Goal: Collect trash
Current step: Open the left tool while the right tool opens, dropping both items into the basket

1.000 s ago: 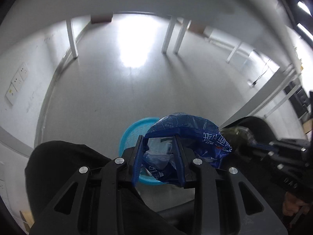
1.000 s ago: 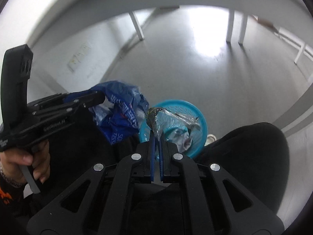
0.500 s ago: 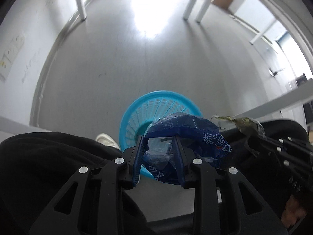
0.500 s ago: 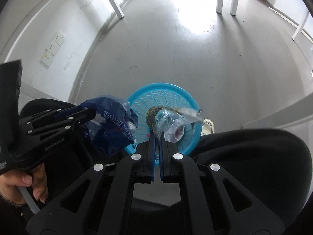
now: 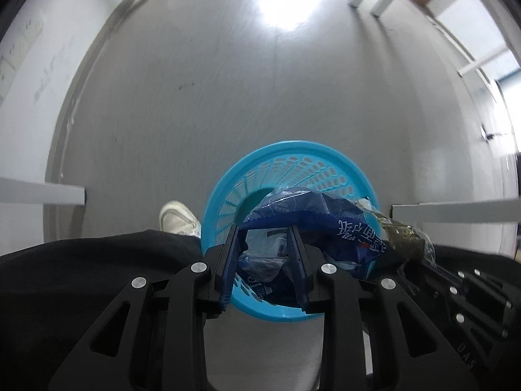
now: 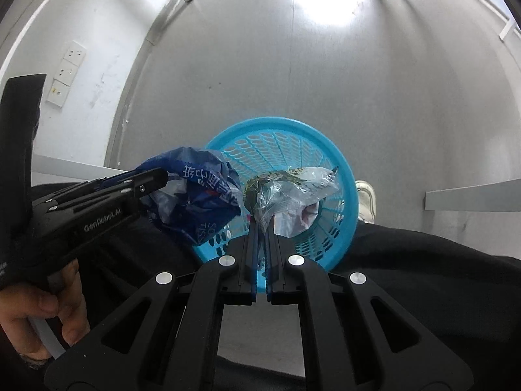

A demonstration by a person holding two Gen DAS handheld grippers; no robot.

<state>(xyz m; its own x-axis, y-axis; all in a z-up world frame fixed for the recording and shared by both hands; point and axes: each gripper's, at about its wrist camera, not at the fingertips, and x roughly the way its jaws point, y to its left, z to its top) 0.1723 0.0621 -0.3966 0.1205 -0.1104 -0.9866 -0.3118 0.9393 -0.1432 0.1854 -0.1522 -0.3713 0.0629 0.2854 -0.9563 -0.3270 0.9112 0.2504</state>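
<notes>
Already both pieces of trash hang over the blue basket [image 6: 338,169]: the blue wrapper [image 5: 329,224] pinched in my left gripper [image 5: 263,254], the clear crumpled wrapper [image 6: 293,192] clamped in my fully closed right gripper [image 6: 260,228]. Picking up looks done; what's left, I judge, is letting go of both so they drop in. My shoe [image 5: 177,218] rests just beside the basket on the grey floor [image 5: 244,97].

Perforated glossy plastic basket [image 5: 329,176]; crinkly shiny blue wrapper [image 5: 345,224]; clear crumpled film wrapper [image 6: 293,192]; smooth, sheeny grey floor [image 5: 228,81].
</notes>
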